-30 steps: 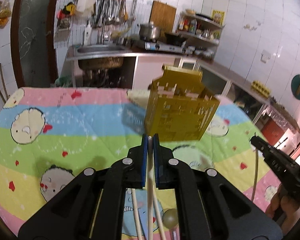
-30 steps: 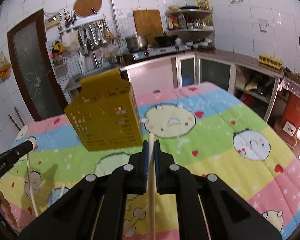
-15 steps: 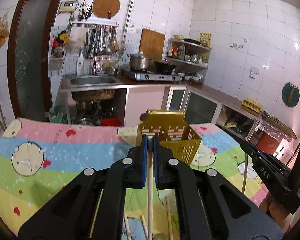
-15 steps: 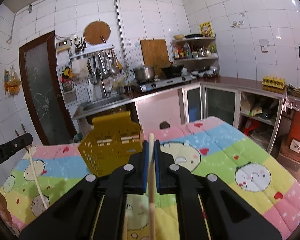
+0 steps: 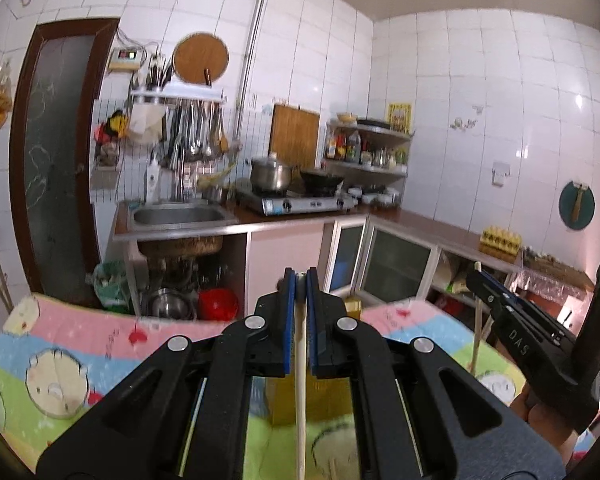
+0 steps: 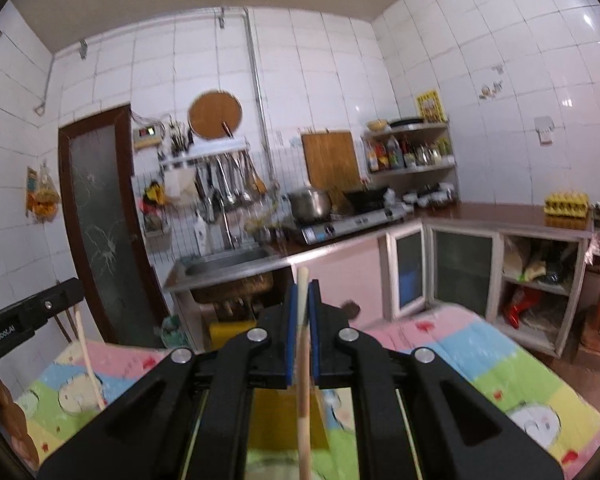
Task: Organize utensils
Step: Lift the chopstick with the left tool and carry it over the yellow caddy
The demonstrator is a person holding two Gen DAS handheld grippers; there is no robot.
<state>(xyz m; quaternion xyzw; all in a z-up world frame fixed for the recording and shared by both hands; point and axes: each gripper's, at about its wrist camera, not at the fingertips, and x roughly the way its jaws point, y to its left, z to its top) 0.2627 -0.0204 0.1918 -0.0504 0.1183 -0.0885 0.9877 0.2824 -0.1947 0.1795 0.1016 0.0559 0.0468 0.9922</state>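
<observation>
Left gripper (image 5: 300, 280) clamping chopstick (image 5: 300, 400), yellow basket (image 5: 312, 396) close beneath.

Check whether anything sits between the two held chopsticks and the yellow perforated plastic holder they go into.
Nothing visible does. The left gripper grips one pale wooden chopstick, the right gripper the other. The yellow perforated plastic holder stands on the cartoon-print cloth just beyond both grippers, mostly hidden behind their fingers; its opening is out of sight.

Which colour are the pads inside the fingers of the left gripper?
Blue pads, seen best in the left wrist view.
</observation>
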